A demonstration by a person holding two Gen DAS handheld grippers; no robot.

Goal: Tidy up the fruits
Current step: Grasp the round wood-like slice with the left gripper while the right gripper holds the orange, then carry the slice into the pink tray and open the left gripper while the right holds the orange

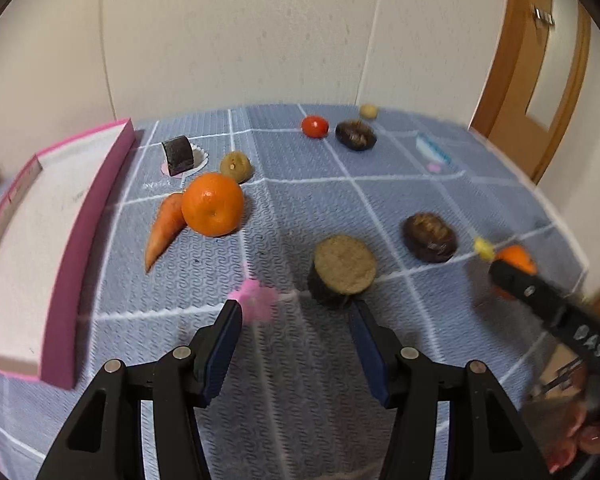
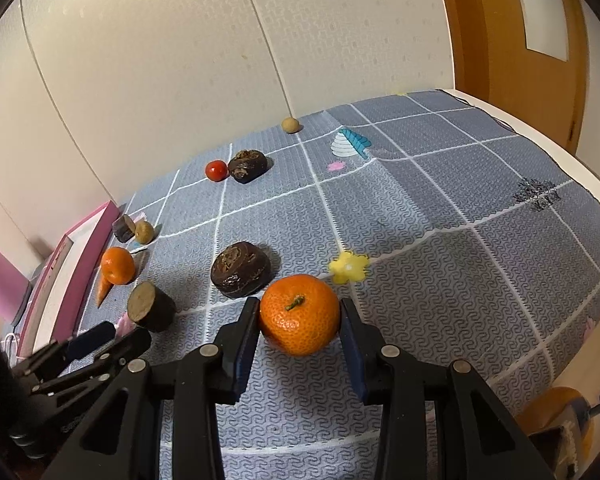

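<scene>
My right gripper (image 2: 300,314) is shut on a mandarin (image 2: 299,314), its two pads pressed on the fruit's sides just above the blue cloth; it also shows at the right of the left wrist view (image 1: 516,258). My left gripper (image 1: 296,312) is open and empty above the cloth, just short of a dark cylinder piece (image 1: 342,268). A second mandarin (image 1: 212,204) lies against a carrot (image 1: 164,228) near the pink-edged box (image 1: 96,240). A cherry tomato (image 1: 314,126) sits at the back.
Two dark brown wrinkled fruits (image 1: 430,236) (image 1: 356,135), two small tan balls (image 1: 236,166) (image 1: 368,111) and another dark cut piece (image 1: 177,155) lie on the gridded cloth (image 1: 300,200). A wall stands behind; a wooden door (image 1: 540,60) is at the right.
</scene>
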